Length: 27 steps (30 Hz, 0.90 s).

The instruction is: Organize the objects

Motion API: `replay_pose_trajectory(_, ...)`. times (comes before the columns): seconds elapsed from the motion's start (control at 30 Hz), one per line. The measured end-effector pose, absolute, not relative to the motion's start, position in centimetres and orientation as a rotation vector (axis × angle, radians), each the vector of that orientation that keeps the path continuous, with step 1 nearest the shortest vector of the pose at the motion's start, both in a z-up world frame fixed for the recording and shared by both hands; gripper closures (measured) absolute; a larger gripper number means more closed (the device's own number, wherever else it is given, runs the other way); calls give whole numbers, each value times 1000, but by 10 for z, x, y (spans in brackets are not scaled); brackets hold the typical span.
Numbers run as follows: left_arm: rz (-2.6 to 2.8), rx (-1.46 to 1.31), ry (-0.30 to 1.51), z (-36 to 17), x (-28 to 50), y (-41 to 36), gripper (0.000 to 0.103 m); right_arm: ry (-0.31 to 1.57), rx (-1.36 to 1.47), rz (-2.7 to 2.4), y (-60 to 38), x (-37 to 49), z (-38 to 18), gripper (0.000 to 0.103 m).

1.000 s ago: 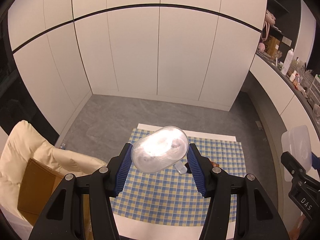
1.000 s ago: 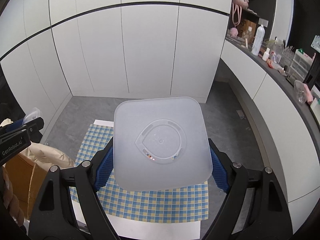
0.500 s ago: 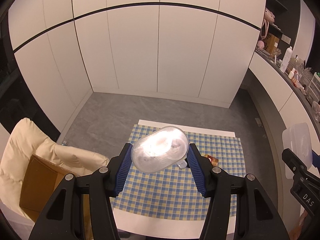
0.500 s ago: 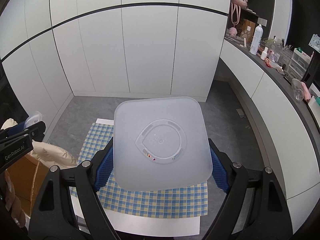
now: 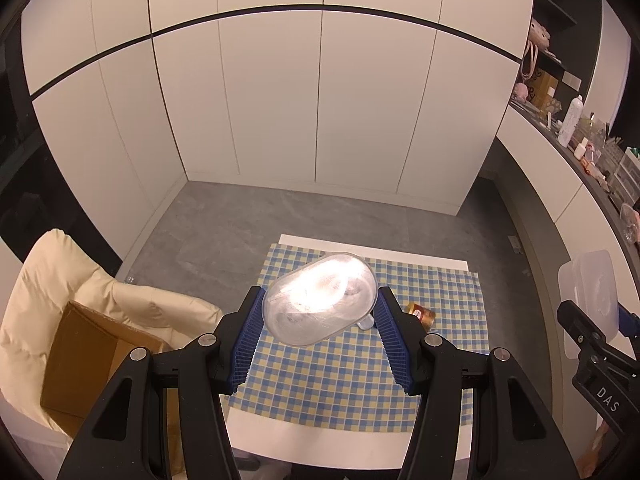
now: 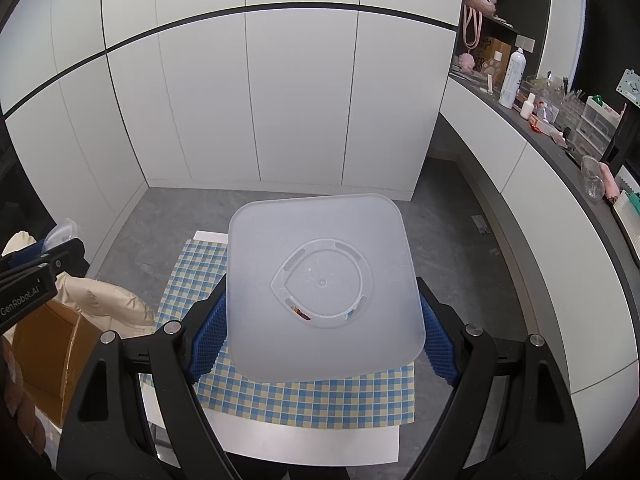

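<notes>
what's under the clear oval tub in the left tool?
Below the oval tub: checked cloth, a small clear piece poking out at its edge, a jar beside. Anything directly beneath is hidden.

Even, moderately bright indoor lighting. Strong glare whites out the clear oval container (image 5: 320, 298). Fisheye distortion bows the cabinet doors (image 5: 280, 92) and darkens the corners. Focus is sharp throughout; shadows are soft.
</notes>
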<state>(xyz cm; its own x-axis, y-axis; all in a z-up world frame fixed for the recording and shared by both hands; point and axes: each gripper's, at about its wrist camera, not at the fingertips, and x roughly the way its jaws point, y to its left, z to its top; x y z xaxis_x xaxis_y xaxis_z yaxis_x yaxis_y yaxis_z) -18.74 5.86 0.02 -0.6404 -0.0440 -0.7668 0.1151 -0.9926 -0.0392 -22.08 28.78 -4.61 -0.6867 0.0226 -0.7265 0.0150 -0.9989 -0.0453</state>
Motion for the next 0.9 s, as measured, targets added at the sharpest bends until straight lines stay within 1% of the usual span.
replay_pose_trajectory(0.4, -2763, 1309, 119, 0, -153, 54, 47, -101, -1266, 2885, 284, -192, -43, 18)
replay_pose_trajectory(0.53, -2754, 1334, 148, -7, -138, 47, 47, -108, -1275, 2887, 281, -174, -44, 18)
replay_pose_trajectory(0.63, -2726, 1276, 77, -7, -119, 46, 47, -104, -1279, 2886, 280, -158, -45, 18)
replay_pose_trajectory(0.9, -2762, 1268, 174, -6, -72, 30, 47, -99, -1277, 2910, 273, -108, -50, 18)
